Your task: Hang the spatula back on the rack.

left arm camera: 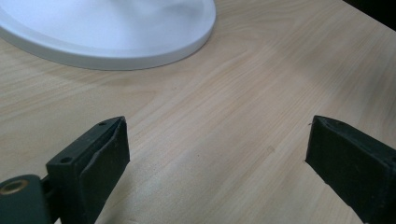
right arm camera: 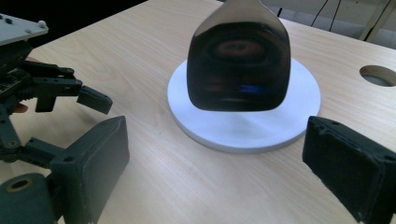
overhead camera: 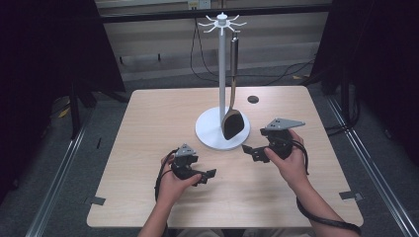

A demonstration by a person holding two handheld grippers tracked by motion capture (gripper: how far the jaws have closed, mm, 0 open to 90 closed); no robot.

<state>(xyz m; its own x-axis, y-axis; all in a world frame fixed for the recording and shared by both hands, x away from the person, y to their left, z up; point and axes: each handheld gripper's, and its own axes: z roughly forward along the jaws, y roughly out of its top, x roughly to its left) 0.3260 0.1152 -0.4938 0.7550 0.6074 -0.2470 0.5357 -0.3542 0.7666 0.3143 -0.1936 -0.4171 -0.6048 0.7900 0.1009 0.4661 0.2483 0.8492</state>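
Plainly, by part:

Spatula [overhead camera: 231, 122]: hangs by its handle from a hook at the top of the stand [overhead camera: 222, 74]. Its dark blade sits low, just above the white base [overhead camera: 210, 133], so it swings free and can be taken from the front. In the right gripper view the blade [right arm camera: 239, 70] faces the camera, upright, with the base [right arm camera: 299, 116] behind and below it.

Right gripper [overhead camera: 256, 152]: held near the base, to its right, jaws pointing toward the blade. The jaws stand wide with nothing between them and only bare table under them. The aim and the wide gap suggest it is lined up to work on the blade or the lower handle.

Left gripper [overhead camera: 207, 177]: low over the table [overhead camera: 148, 148], in front of the base and to its left. Its jaws are also wide and hold nothing. Its own view shows only wood and the base rim [left arm camera: 140, 56] ahead. It looks parked out of the way, close enough to steady the base if needed.

Stand: set mid-table, so both hands reach it evenly.

Hole [overhead camera: 253, 99]: a cable port in the tabletop, behind the stand and apart from the work.

Judgement: the spatula is on its hook and neither gripper touches it.
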